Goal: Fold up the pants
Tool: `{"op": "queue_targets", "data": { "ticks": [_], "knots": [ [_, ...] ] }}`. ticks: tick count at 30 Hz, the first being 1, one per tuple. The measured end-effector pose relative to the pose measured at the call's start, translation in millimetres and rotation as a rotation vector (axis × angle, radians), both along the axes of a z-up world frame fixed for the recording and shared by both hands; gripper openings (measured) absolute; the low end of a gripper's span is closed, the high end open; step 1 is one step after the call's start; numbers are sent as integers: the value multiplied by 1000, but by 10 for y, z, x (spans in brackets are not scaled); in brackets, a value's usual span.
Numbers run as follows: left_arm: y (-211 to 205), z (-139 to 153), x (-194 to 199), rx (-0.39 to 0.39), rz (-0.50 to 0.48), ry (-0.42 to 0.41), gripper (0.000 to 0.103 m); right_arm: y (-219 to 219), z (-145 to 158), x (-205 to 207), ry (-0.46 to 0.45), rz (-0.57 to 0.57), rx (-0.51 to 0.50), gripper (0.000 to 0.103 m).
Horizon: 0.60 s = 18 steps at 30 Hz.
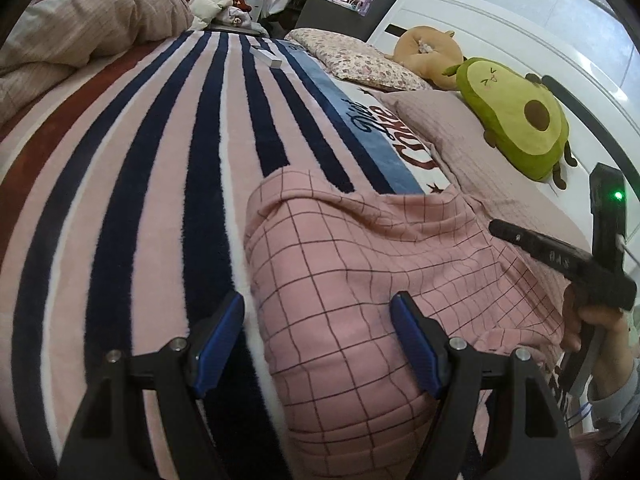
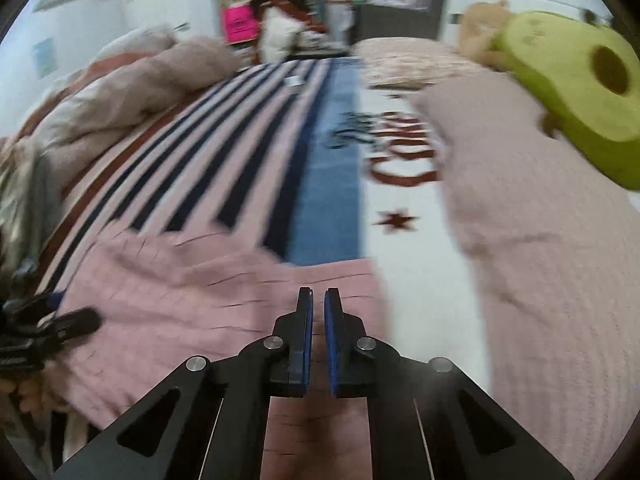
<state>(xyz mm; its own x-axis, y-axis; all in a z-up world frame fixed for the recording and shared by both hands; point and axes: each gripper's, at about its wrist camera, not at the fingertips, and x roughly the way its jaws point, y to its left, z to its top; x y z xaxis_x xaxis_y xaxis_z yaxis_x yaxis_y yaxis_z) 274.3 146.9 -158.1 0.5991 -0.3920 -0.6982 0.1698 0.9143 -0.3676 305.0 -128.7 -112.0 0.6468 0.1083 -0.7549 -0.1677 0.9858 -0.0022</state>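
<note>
The pants, pink with a thin dark grid, lie in a rumpled, partly doubled-over heap on the striped blanket that covers the bed, their far edge reaching the blanket's blue band and lettering. The left gripper hangs low over the near part of the cloth with its jaws spread wide; one blue pad is over the pants, the other over a dark stripe just beside their edge, and nothing is between them. The right gripper sits over the pants' near edge toward the pillow side, its blue pads drawn almost together with only a thin slit between; that view is blurred, and I cannot tell whether any cloth is pinched there. From the left view this gripper shows as a black body held in a hand. Beyond the pants lie a pink pillow, an avocado plush, a floral pillow, and a bunched beige duvet.
</note>
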Motion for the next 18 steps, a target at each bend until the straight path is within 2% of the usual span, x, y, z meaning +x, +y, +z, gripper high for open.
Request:
{"op": "queue_targets", "data": {
  "ticks": [3, 5, 6, 7, 8, 12, 13, 14, 15, 16, 18],
  "knots": [
    [-4, 5, 2, -2, 2, 0, 72, -173, 4, 26, 38, -24, 51, 5],
    [-10, 19, 5, -9, 4, -3, 72, -164, 59, 33, 63, 35, 136, 8],
    [-9, 27, 3, -14, 4, -5, 72, -127, 77, 47, 80, 62, 163, 16],
    [-11, 30, -3, -16, 3, -7, 72, -69, 86, 74, 104, 95, 182, 44],
    [-9, 34, -6, -15, 4, -10, 72, -2, 80, 98, 119, 124, 186, 62],
    [11, 20, -2, -17, 10, -7, 72, 236, -69, 209, 149, 186, 139, 60],
    [18, 12, -2, -20, 10, -5, 72, 269, -128, 249, 169, 191, 150, 54],
    [22, 7, -2, -22, 10, -2, 72, 298, -167, 259, 177, 196, 165, 27],
    [28, 3, -2, -23, 11, -1, 72, 338, -195, 262, 189, 214, 176, 14],
    [35, 4, -4, -24, 12, -2, 72, 368, -211, 245, 194, 236, 185, 8],
    [41, 10, -13, -22, 13, -5, 72, 362, -178, 190, 149, 232, 181, 7]
  ]
}}
